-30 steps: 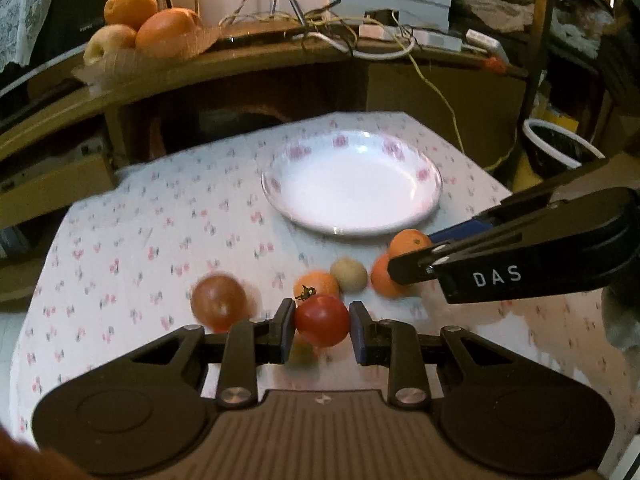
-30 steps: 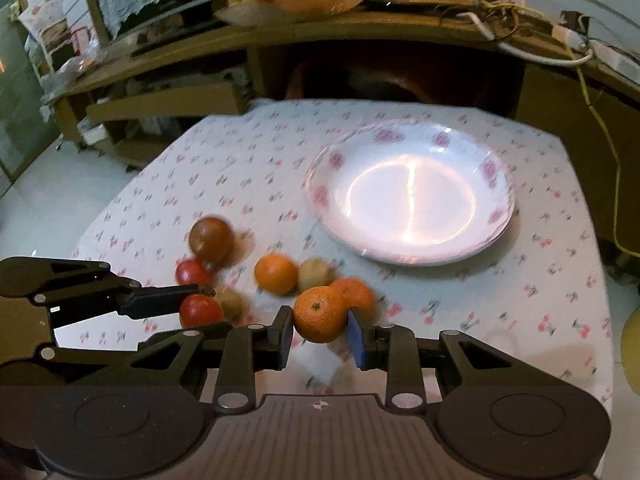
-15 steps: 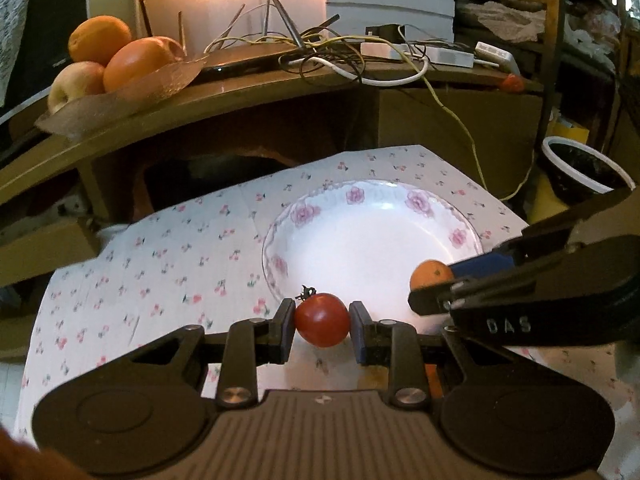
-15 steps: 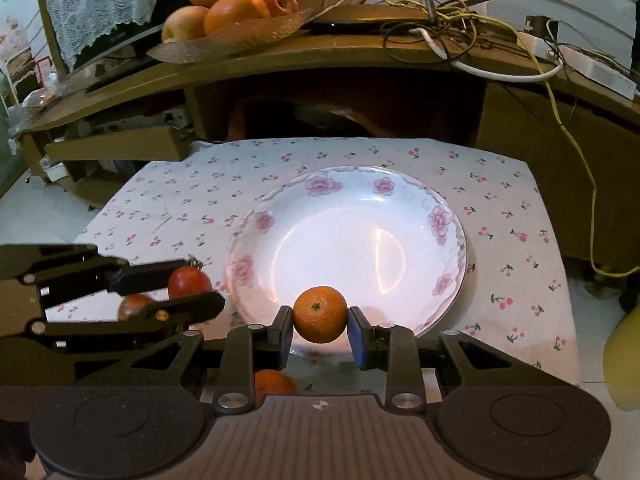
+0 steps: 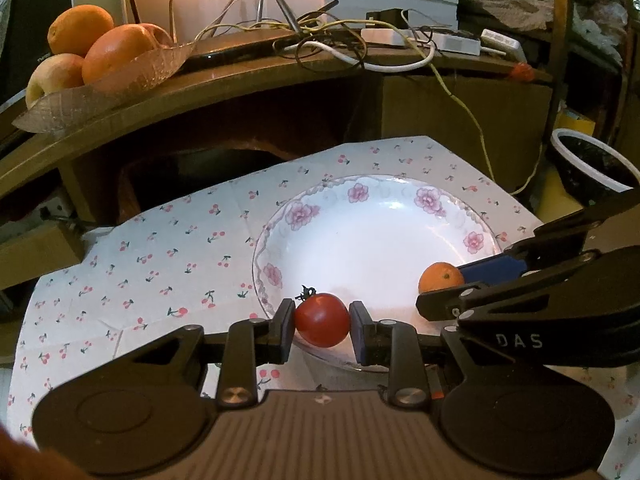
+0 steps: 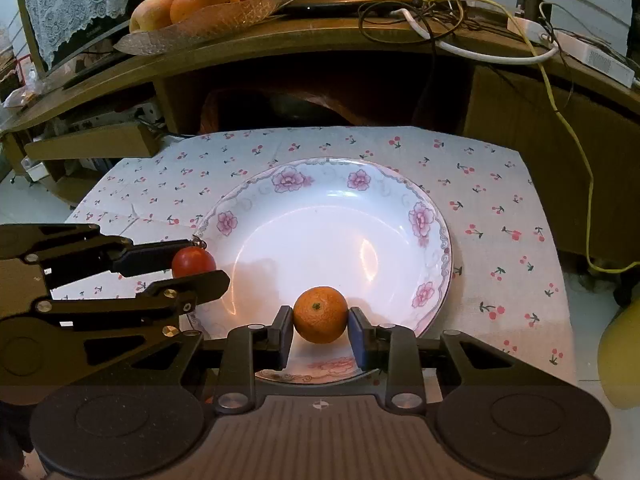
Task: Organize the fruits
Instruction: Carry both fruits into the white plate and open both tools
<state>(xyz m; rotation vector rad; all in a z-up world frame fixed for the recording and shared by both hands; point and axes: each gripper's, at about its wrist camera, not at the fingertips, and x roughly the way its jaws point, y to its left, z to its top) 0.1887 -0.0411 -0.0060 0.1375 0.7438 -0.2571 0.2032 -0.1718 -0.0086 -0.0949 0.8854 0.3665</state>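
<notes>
Two black hand-held grippers hang side by side over the near edge of a white porcelain plate with pink flowers around its rim (image 6: 424, 216), which sits on a table covered with a white cloth printed with small red cherries (image 6: 492, 208).

The left gripper (image 5: 322, 320) has its fingers (image 5: 285, 330) clenched on a small round red tomato with a dark green stem (image 5: 322, 319), one pad on each side. The tomato is held over the plate's left near rim, clear of the porcelain. From the other camera the same tomato (image 6: 193, 262) shows between the long black fingers, just at the plate's left edge.

The right gripper (image 6: 320, 320) is grasping a small orange mandarin with a green stem dot facing up (image 6: 320, 314). Its fingers (image 6: 356, 334) press on both sides of the fruit, which is held above the near part of the plate's bowl. I cannot tell whether the mandarin touches the plate.

Behind the table a curved wooden shelf (image 6: 320, 36) carries a clear glass leaf-shaped dish piled with oranges and apples (image 6: 208, 12) and a tangle of white and yellow cables (image 6: 460, 20).
</notes>
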